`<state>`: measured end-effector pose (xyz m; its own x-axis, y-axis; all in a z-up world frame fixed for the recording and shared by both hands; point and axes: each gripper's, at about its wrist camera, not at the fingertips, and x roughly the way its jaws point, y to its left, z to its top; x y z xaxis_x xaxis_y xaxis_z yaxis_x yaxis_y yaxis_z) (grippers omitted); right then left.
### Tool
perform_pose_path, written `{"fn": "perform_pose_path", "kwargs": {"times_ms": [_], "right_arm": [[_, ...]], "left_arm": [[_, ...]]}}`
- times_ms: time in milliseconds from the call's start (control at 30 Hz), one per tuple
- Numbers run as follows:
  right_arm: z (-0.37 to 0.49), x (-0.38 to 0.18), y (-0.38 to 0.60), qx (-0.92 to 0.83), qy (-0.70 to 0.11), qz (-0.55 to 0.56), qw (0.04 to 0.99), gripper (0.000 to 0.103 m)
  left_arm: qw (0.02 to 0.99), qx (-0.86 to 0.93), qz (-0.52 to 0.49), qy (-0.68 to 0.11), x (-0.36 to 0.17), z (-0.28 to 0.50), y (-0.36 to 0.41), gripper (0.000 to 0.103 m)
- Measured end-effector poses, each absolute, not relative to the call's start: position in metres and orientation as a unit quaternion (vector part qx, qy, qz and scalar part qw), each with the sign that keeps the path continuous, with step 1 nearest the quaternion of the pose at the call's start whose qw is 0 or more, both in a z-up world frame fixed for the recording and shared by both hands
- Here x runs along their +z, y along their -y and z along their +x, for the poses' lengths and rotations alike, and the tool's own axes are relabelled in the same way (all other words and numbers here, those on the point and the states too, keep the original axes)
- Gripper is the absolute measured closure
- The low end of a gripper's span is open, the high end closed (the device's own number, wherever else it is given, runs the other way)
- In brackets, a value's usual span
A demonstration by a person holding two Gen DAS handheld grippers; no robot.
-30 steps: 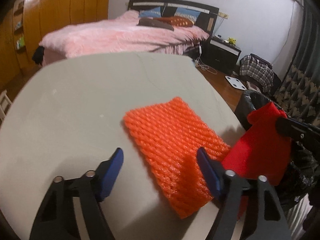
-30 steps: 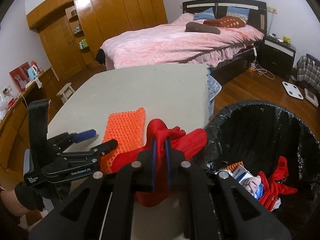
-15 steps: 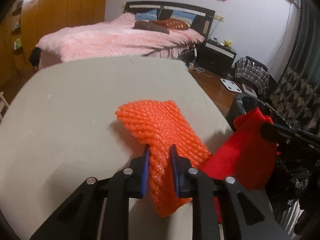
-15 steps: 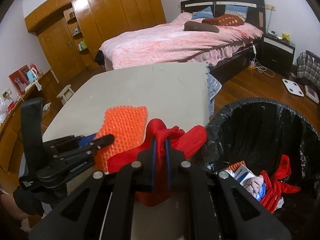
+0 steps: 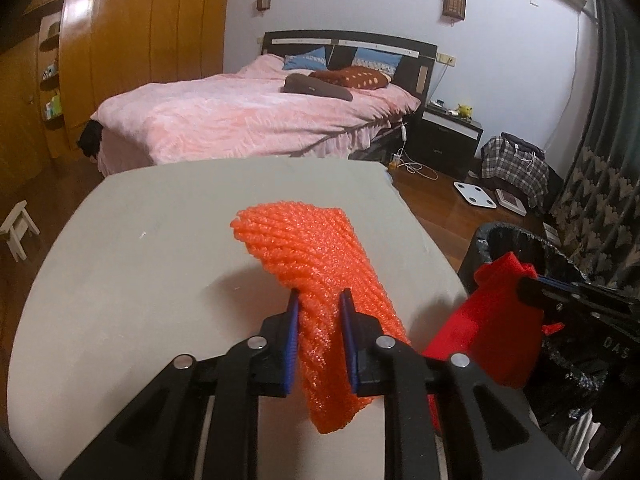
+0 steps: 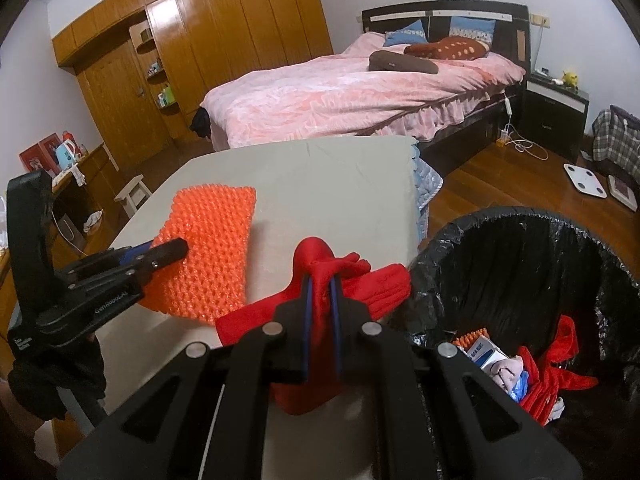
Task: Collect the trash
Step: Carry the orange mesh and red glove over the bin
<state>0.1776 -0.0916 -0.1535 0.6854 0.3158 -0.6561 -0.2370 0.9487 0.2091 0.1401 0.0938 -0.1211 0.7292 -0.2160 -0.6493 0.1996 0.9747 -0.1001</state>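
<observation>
My left gripper (image 5: 319,302) is shut on an orange foam net sleeve (image 5: 316,256), pinched in its middle and lifted off the grey table (image 5: 140,264); the sleeve's ends droop. From the right wrist view the same orange sleeve (image 6: 208,256) hangs from the left gripper (image 6: 176,246) at the left. A red cloth glove (image 6: 352,284) is clamped in my shut right gripper (image 6: 321,284), held above the table edge beside the bin. In the left wrist view the red glove (image 5: 484,328) shows at the right.
A black-lined trash bin (image 6: 532,276) stands right of the table, holding a red cloth, a small box and other scraps. Behind the table is a pink bed (image 6: 352,96). A white scale (image 6: 586,180) lies on the wooden floor. A small white stool (image 5: 18,228) stands at the left.
The left gripper's jaws closed on the orange sleeve and raised it off the table, bunching it. The right gripper has kept still with the red glove.
</observation>
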Motion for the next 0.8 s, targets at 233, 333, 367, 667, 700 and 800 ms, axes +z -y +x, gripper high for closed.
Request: {"fn": "perform_pose_path", "kwargs": {"times_ms": [233, 333, 367, 667, 700, 800], "right_arm": [[0.173, -0.147, 0.09, 0.148, -0.359, 0.051, 0.92, 0.095], [0.171, -0.143, 0.09, 0.145, -0.355, 0.05, 0.922, 0.095], [0.17, -0.141, 0.09, 0.145, -0.353, 0.05, 0.923, 0.095], [0.158, -0.123, 0.095, 0.134, -0.334, 0.049, 0.932, 0.095], [0.158, -0.122, 0.095, 0.133, -0.332, 0.049, 0.933, 0.095], [0.154, -0.114, 0.099, 0.127, -0.324, 0.05, 0.936, 0.095]], "left_arm": [[0.934, -0.112, -0.013, -0.339, -0.11, 0.132, -0.095, 0.084], [0.936, -0.113, -0.014, -0.332, -0.104, 0.128, -0.096, 0.084], [0.937, -0.113, -0.014, -0.33, -0.101, 0.126, -0.096, 0.084], [0.943, -0.116, -0.01, -0.311, -0.08, 0.112, -0.095, 0.084], [0.944, -0.118, -0.009, -0.309, -0.077, 0.111, -0.095, 0.084], [0.946, -0.122, -0.007, -0.301, -0.069, 0.106, -0.091, 0.084]]}}
